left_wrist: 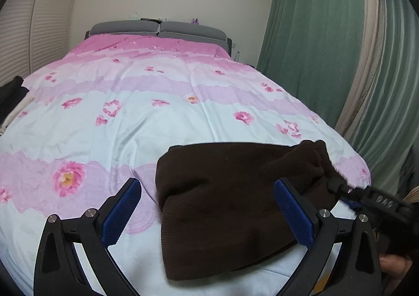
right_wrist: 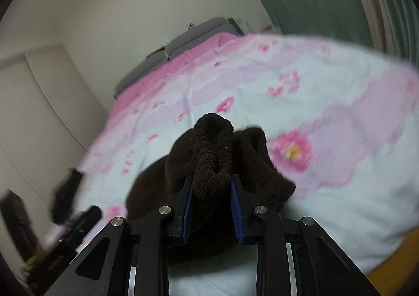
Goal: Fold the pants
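Fingers, left: my left gripper (left_wrist: 207, 214) had its blue-padded fingers (left_wrist: 123, 213) spread wide apart, released, gripping nothing; the right-hand pad sat over the brown cloth, though I could not tell whether it touched.
Fingers, right: my right gripper (right_wrist: 212, 206) was clenched on a bunched, ribbed ridge of the pants (right_wrist: 213, 149), the fabric squeezed between both blue pads and rising above them in a rounded fold.
Pants: the dark brown pants (left_wrist: 230, 206) lay folded into a compact bundle on the bed's near edge, toward its near right corner, with the gathered waistband end lifted at the right where my right gripper (left_wrist: 366, 195) held it.
Bed: the bedspread (left_wrist: 146, 123) was pale blue and pink with pink flowers, stretching away to a grey headboard (left_wrist: 157, 28) at the far edge.
Left edge of bed: dark and pale clothes (left_wrist: 13, 99) were piled there, well apart from the pants.
Right of bed: green curtains (left_wrist: 314, 33) hung beside the far right corner.
Right wrist view: blurred, so the small dark items at its lower left were not clear to me.
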